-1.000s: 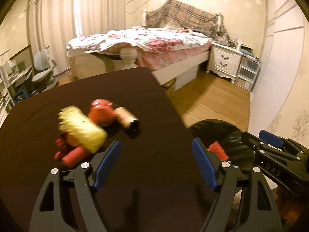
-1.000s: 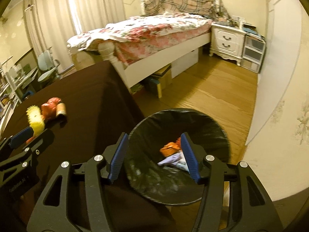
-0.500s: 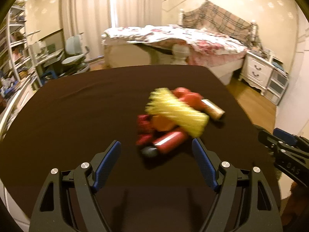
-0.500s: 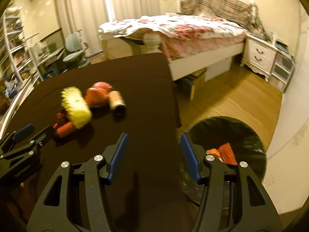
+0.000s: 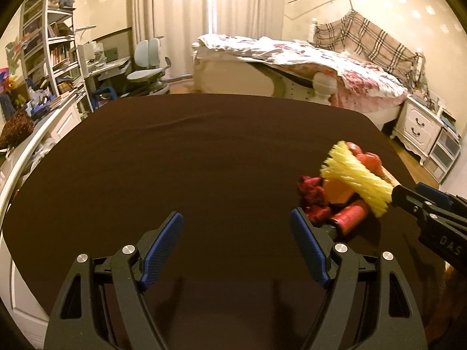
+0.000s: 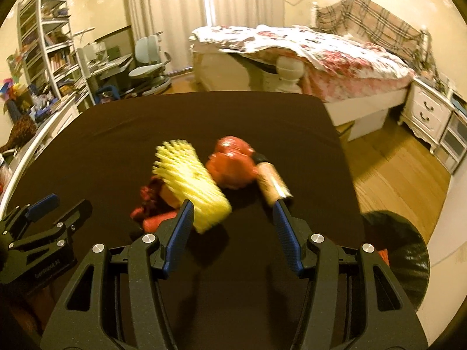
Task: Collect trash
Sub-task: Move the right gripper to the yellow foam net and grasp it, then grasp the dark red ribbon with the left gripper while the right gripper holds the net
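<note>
We see a dark cloth-covered counter [image 5: 204, 151] with rounded corners, a bed [image 5: 306, 67] beyond it. The trash pile [image 6: 204, 180] sits toward its right edge: ribbed yellow foam net [image 6: 192, 186], crumpled red wrapper [image 6: 233, 163], cardboard tube [image 6: 273, 185]. A black-lined bin [image 6: 405, 250] stands past that edge. Left tongs [image 5: 236, 245] and right tongs [image 6: 232, 233] gape, gripping nothing; the counter left of the pile lies bare.
</note>
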The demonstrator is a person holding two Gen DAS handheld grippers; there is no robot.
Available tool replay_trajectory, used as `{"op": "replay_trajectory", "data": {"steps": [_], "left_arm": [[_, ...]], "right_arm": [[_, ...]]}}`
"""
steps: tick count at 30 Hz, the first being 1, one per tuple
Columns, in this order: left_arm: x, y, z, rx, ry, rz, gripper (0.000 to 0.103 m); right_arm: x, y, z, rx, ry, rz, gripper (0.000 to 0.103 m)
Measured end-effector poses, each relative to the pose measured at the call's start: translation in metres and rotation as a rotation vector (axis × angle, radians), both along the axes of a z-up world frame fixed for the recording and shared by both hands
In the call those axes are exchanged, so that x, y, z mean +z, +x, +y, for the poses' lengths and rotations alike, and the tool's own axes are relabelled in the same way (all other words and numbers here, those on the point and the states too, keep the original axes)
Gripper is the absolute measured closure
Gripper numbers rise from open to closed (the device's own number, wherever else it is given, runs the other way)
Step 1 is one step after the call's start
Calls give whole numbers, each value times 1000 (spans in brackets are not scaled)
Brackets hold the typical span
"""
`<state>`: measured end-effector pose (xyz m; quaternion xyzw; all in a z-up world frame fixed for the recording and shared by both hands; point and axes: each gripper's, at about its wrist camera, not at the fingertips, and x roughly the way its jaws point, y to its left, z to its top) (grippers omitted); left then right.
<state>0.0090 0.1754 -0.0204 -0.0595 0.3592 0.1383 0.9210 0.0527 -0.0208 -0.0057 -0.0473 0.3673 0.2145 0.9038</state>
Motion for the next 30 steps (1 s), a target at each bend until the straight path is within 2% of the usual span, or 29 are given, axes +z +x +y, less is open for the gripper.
{"op": "replay_trajectory", "data": {"steps": [9, 12, 18, 19, 30], "left_arm": [[-4, -1, 24, 46, -27, 6, 27], [-7, -2, 27, 46, -33, 10, 27], [-10, -2, 24, 38, -43, 17, 27], [-11, -2, 24, 35, -45, 17, 27], [-12, 2, 3, -26, -35, 17, 27]], "right_arm": [[-17, 18, 33, 39, -52, 26, 50], [-24, 20, 36, 36, -68, 39, 60], [-24, 17, 34, 30, -67, 25, 73], [-22, 15, 33, 28, -64, 22, 77], [-10, -4, -11, -38, -22, 12, 77]]}}
